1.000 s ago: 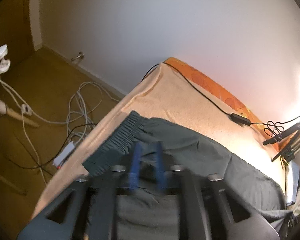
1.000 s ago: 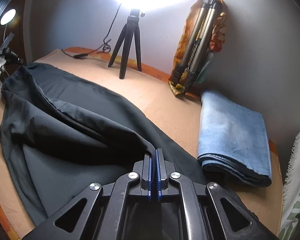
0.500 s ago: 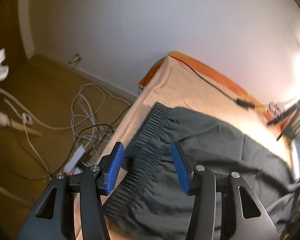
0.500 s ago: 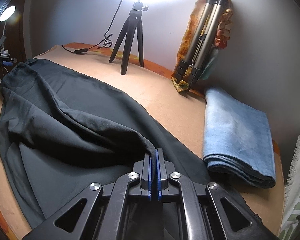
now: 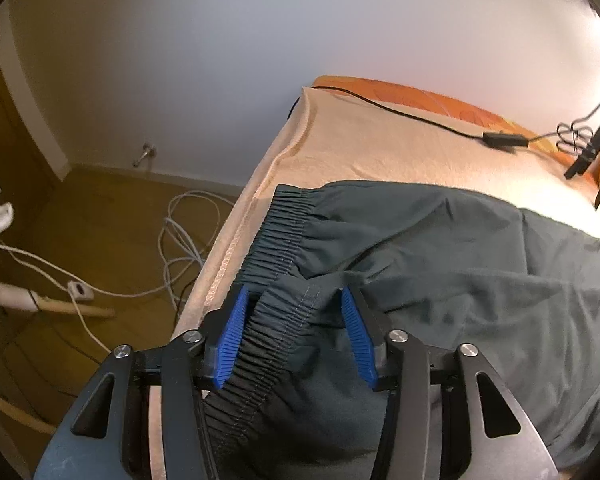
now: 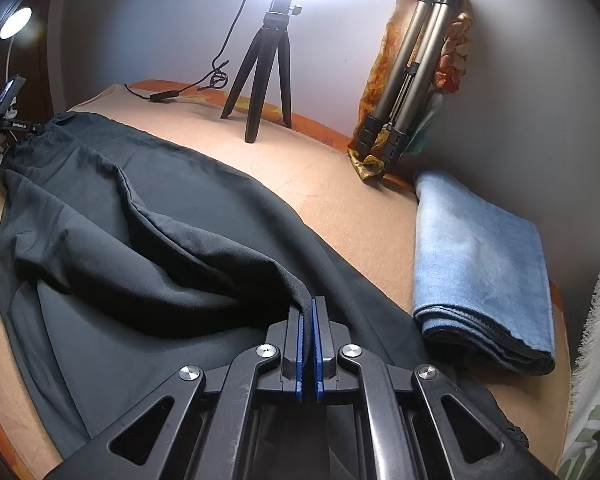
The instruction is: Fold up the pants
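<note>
Your left gripper (image 5: 296, 336) is spread wide, blue pads (image 5: 232, 340) apart, with the gathered waistband (image 5: 276, 256) of the dark pants (image 5: 440, 264) lying loose between them; no pad presses the cloth. Waistband sits near the left edge of the bed (image 5: 360, 148), which is covered in a peach sheet.

Your right gripper (image 6: 308, 344) is clenched on a raised fold of the pants (image 6: 148, 240), the fabric pinched between the blue pads and lifted into a ridge that runs back toward the far end. The rest of the pants lies spread across the bed (image 6: 340, 200), rumpled in the middle.

Just right of the pants, a folded blue towel (image 6: 480, 268) rests on the bed. A small black tripod (image 6: 264, 68) stands near the wall under a bright lamp; a folded silver tripod (image 6: 412, 64) leans in the corner against patterned cloth. A black cable (image 5: 412, 116) crosses the sheet. White cords (image 5: 180, 248) lie coiled on the floor.
</note>
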### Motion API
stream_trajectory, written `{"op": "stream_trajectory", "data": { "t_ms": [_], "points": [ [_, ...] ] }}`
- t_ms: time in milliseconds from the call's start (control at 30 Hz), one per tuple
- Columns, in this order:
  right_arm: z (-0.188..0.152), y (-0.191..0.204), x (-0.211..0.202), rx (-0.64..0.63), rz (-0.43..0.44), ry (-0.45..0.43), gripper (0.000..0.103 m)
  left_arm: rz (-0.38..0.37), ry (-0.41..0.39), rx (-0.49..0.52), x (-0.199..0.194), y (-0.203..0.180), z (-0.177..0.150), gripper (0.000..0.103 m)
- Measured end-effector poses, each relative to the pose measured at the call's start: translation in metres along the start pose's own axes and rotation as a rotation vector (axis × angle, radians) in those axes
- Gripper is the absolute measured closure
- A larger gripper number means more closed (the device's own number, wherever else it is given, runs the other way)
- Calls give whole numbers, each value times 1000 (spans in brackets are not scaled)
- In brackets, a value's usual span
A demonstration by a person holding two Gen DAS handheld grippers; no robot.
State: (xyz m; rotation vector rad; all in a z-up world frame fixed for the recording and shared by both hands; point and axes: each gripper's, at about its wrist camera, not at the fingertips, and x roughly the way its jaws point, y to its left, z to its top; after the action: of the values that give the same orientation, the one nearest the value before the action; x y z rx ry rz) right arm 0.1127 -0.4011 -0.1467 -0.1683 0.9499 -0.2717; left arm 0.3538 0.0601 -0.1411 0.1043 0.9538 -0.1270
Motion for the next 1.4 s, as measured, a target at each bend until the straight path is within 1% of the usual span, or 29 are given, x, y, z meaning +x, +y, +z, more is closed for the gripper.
{"op": "stream_trajectory", "data": {
  "t_ms": [100,200,233,300,367,467,533,667,767,833,933,1100,1233,1400],
  "points": [
    [0,0,0,1,2,1,101,3,-9,10,-1,-1,-3,69],
    [0,2,1,1,4,2,101,13,-17,43,-1,-5,-5,73],
    [0,3,0,0,5,2,101,13,-20,47,-2,-5,-5,78],
    [1,5,1,-3,4,2,101,6,-22,44,-2,-6,-5,78],
    [2,6,0,-5,4,1,101,16,-30,56,-4,-8,-7,79],
    [2,8,-1,-8,7,-1,101,38,-65,68,-12,-9,-10,79],
    [3,8,-3,-11,4,-6,101,38,-102,43,-25,-5,-11,79],
    [4,5,-13,-5,4,-25,102,40,-149,8,-45,6,-9,79],
    [7,1,-19,6,3,-42,102,28,-174,-13,-59,13,-1,79],
    [10,-2,-22,9,-1,-51,102,17,-192,-22,-66,13,10,79],
    [17,-7,-23,13,-19,-67,102,21,-210,-10,-68,8,26,79],
    [30,-21,-14,15,-49,-83,102,17,-184,-19,-49,4,50,79],
    [33,-25,5,-1,-58,-62,102,31,-131,-19,-19,-2,65,79],
    [32,-24,26,-34,-74,-27,102,55,-87,3,5,-9,71,79]
  ]
}}
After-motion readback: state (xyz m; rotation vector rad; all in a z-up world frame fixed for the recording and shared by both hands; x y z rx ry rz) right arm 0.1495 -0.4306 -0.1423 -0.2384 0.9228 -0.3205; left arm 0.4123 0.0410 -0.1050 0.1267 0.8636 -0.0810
